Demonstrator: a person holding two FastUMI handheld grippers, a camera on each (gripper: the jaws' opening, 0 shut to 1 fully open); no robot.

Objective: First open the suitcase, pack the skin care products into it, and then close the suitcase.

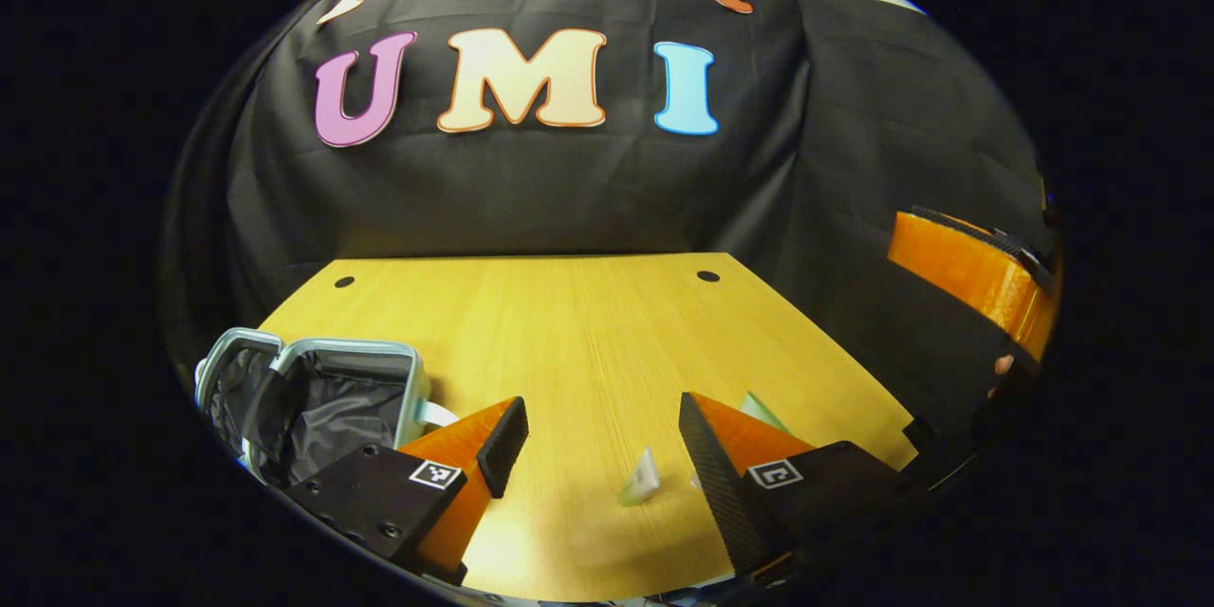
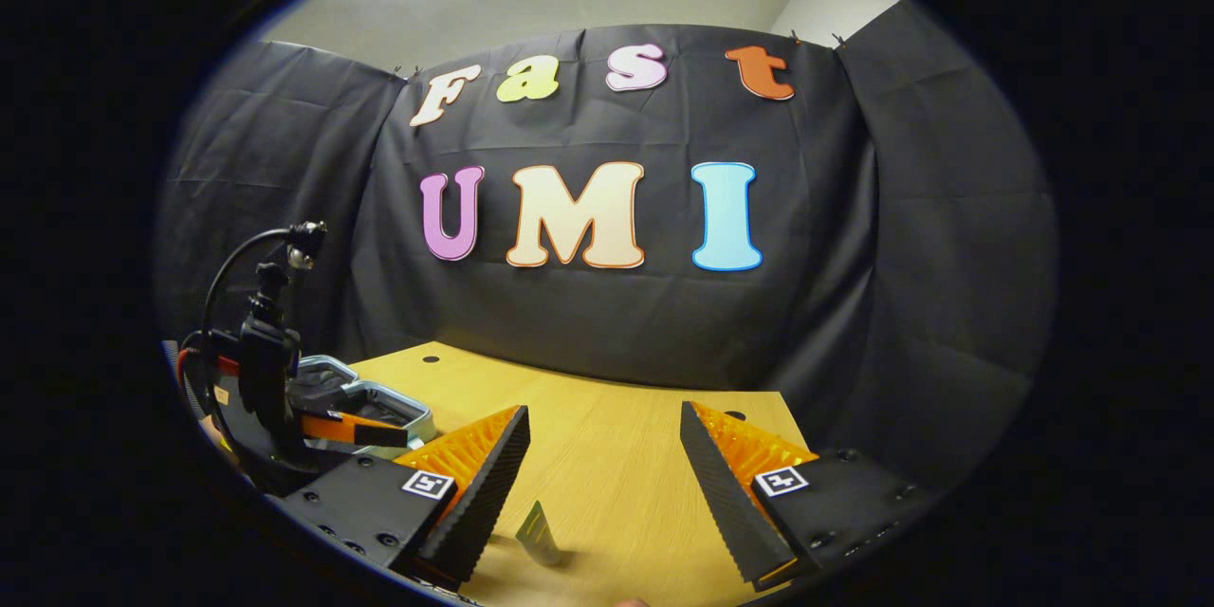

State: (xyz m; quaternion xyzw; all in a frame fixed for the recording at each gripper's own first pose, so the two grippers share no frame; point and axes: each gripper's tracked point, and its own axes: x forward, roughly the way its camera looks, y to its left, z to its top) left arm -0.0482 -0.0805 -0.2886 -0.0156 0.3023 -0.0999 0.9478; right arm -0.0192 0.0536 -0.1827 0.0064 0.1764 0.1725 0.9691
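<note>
Suitcase [image 1: 322, 398] open on table [image 1: 569, 322]; both grippers' fingers spread, empty.

The tabletop [image 1: 569, 332] looks like smooth wood with fine straight grain and a soft sheen. The suitcase [image 1: 327, 389] has a glossy hard shell rim and a crinkled cloth lining. The booth wall [image 2: 588, 313] is matt, creased cloth.
</note>
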